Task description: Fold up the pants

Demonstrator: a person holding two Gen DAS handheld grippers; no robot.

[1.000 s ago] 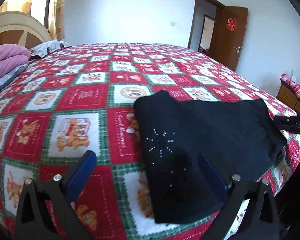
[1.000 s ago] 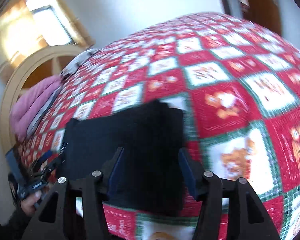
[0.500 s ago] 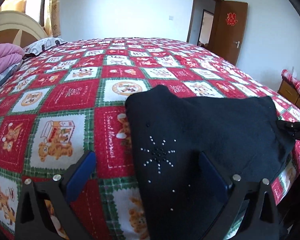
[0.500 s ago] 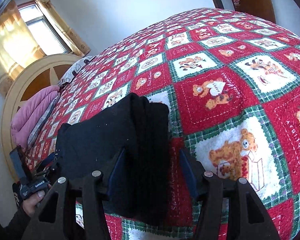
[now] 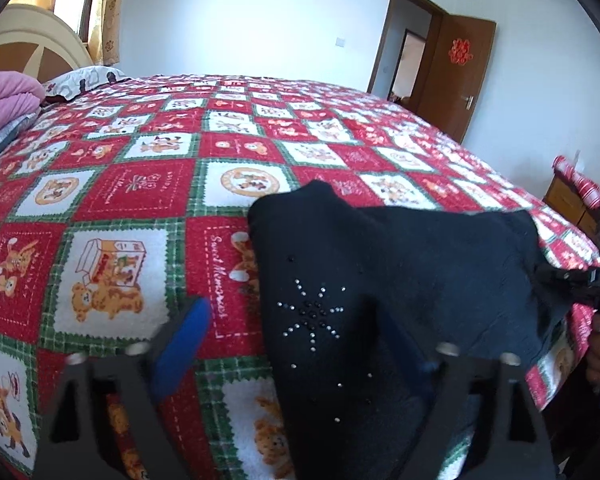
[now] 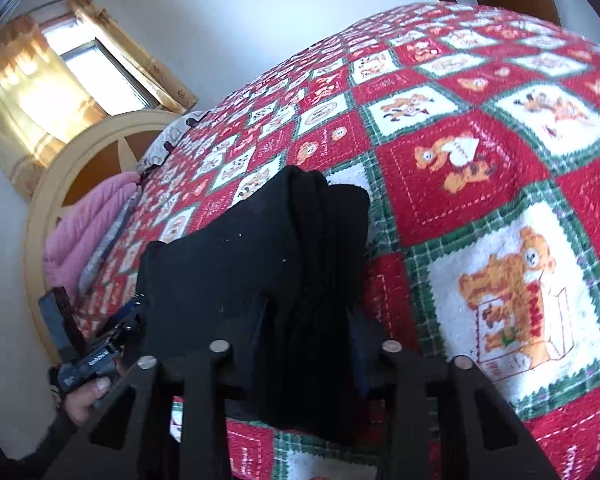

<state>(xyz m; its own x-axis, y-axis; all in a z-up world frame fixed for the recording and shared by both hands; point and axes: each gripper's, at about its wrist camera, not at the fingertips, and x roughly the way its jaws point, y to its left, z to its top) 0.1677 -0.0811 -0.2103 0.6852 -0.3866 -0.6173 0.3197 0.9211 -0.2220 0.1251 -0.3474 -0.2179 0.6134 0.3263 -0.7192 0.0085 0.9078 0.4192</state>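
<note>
Black pants with a beaded star pattern lie folded on the red patchwork bedspread, near the bed's front edge. My left gripper is open, its left blue finger over the bedspread and its right finger dark against the pants' near end. In the right wrist view the pants show a thick folded stack on the right. My right gripper is open with its jaws standing either side of that stack's near end. The right gripper also shows at the pants' far end in the left wrist view.
A pink folded blanket and a pillow lie by the wooden headboard. A brown door stands open at the far wall. A wooden nightstand is beyond the bed's right edge.
Both grippers have moved closer to the pants. The right gripper's jaws now stand around the folded stack. The pants' right end looks slightly raised and rumpled.
</note>
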